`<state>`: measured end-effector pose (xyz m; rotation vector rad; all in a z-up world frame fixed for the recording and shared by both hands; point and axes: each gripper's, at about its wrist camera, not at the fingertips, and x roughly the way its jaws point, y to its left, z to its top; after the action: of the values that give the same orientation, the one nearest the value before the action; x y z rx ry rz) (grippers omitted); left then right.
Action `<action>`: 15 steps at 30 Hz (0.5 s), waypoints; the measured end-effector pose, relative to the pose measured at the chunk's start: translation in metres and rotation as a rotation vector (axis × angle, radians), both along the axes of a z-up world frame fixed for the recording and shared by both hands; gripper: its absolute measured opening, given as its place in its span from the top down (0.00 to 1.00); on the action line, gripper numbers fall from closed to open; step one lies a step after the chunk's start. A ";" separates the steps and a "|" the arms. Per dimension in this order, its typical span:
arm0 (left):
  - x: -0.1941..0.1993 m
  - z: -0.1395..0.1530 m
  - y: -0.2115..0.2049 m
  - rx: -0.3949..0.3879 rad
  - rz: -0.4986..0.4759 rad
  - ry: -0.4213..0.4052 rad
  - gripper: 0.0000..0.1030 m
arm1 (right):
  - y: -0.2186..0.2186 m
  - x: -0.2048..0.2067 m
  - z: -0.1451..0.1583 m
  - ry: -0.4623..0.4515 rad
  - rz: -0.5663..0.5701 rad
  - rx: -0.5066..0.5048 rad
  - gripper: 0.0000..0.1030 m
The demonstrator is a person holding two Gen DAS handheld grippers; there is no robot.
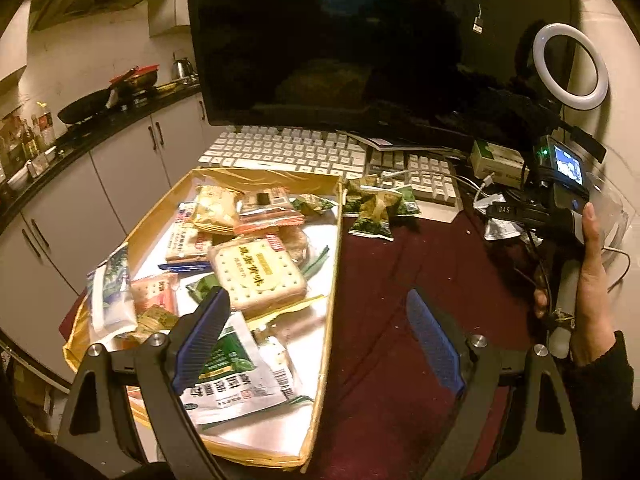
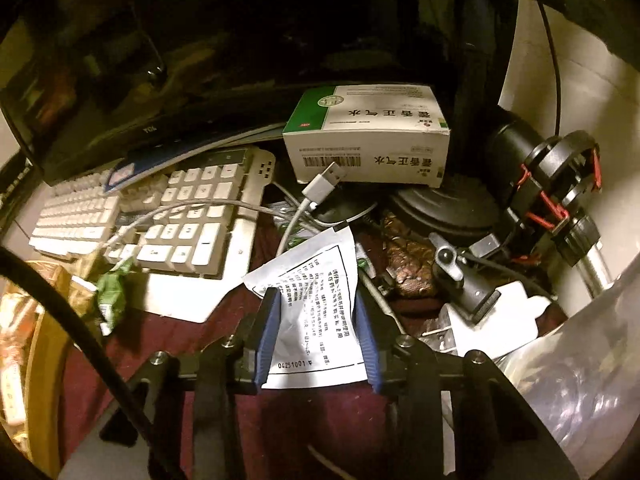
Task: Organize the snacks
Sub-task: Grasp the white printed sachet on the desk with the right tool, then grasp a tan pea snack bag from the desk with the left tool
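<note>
– Snacks (image 1: 256, 268): start at the tongs. Right pair?

– Right tongs (image 2: 316, 294) narrowed onto a white sachet (image 2: 316, 300) with black print. Both blue pads meet its side edges, so it is gripped. The sachet's top corner fans out past the fingertips, above the maroon surface (image 2: 224, 340).

– Left pair?

– Left tongs (image 1: 316, 296) spread wide, nothing between them. They straddle the near wall of a yellow cardboard tray (image 1: 337, 264): left pad over the tray, right pad over the bare maroon cloth.

– And the snacks themselves?

– Most lie heaped in the tray: a square cracker pack in the middle, a green-and-white pouch (image 1: 236, 364) under the left pad, red and orange packs toward the back. A loose cluster of green packets (image 1: 376, 208) lies outside the tray, just beside its far corner, touching the front of the white keyboard (image 1: 288, 150).

– Further out?

– Dark monitor (image 1: 340, 40) behind the keyboard. To the right, a green-and-white carton (image 2: 368, 136) with a USB cable (image 2: 324, 184) across its front edge, and a lit ring light (image 1: 570, 68). A person's right hand (image 1: 592, 276) on the other handle at the left view's edge.
</note>
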<state>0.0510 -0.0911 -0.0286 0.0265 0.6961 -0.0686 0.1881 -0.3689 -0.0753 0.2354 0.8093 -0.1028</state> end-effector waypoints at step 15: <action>0.003 -0.005 -0.015 0.017 -0.033 0.021 0.13 | 0.061 -0.030 0.019 -0.140 0.187 -0.190 0.64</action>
<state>0.0539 -0.1065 -0.0334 0.0538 0.7170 -0.0950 0.1584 -0.3078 -0.0562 -0.0133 0.6737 0.0135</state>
